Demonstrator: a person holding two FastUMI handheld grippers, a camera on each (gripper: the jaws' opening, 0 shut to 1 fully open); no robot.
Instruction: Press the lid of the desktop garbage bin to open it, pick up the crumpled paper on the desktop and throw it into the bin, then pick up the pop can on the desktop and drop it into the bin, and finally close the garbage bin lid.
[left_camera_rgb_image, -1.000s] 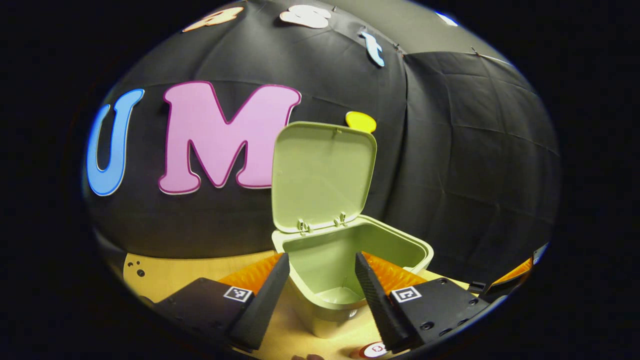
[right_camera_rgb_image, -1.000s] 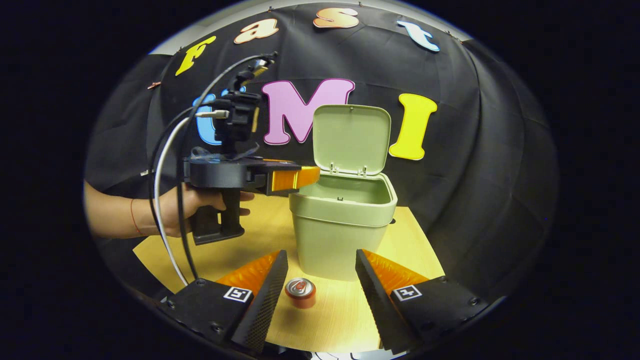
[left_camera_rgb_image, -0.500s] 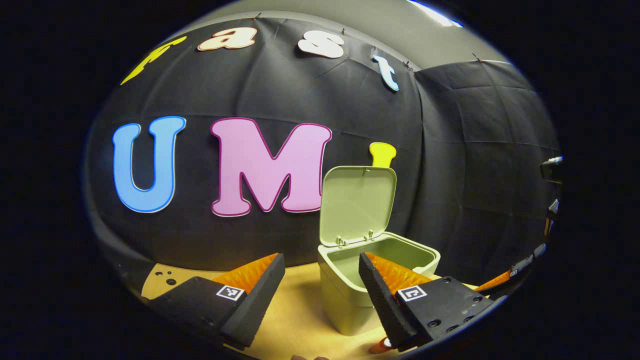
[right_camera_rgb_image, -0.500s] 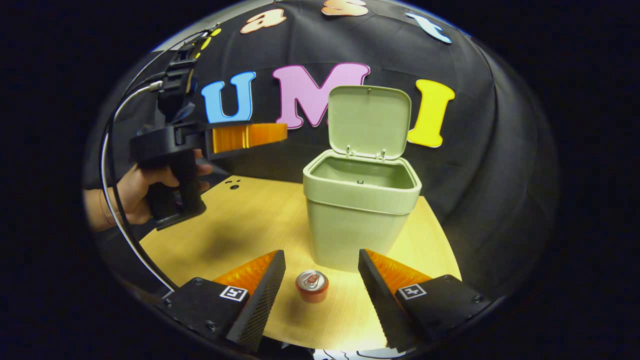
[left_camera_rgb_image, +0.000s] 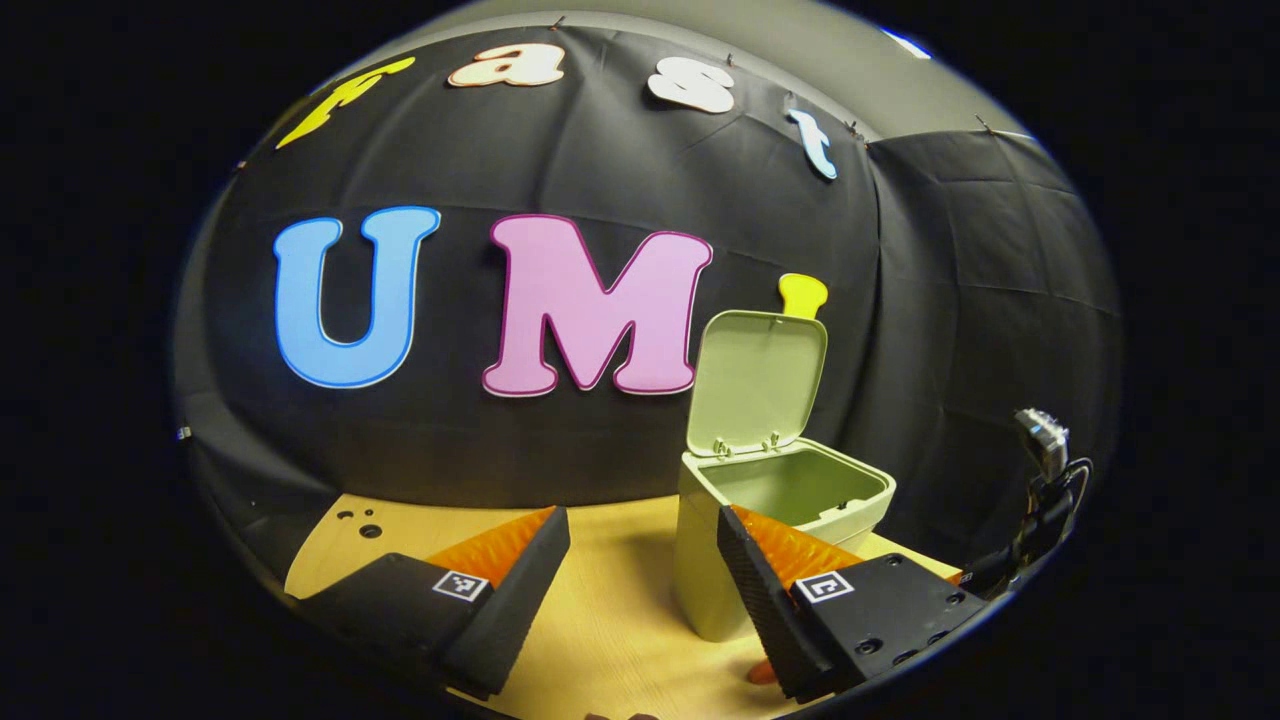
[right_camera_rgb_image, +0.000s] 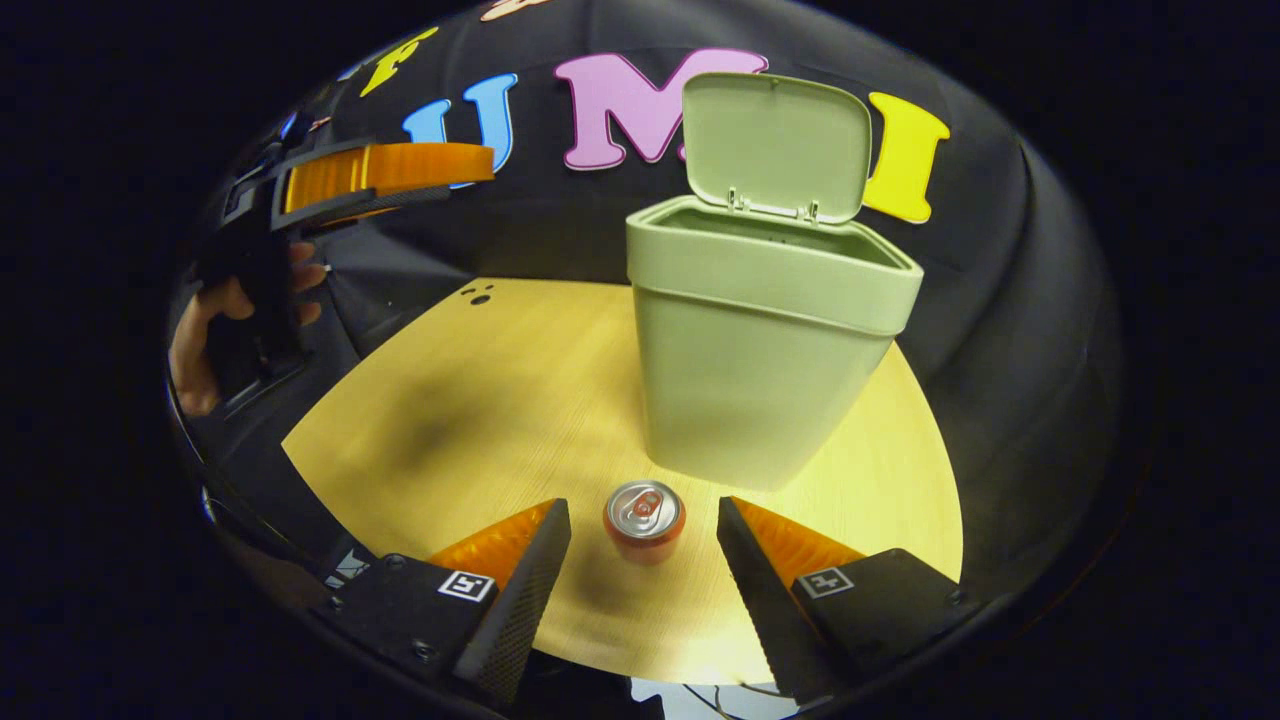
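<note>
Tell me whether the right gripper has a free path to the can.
Probably yes. The right gripper is open and the upright can stands on the table between its fingers, with nothing in between; the bin sits behind.

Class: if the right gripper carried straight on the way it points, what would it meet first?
Most likely the pop can, upright on the desktop between the open right gripper fingers; the bin stands behind it.

Left gripper (left_camera_rgb_image: 643, 580) open, nothing between fingers. Green bin (left_camera_rgb_image: 770, 540) past the right finger (left_camera_rgb_image: 760, 590), lid (left_camera_rgb_image: 758, 382) upright, open. Wooden tabletop (left_camera_rgb_image: 600, 620) beneath and between fingers.
</note>
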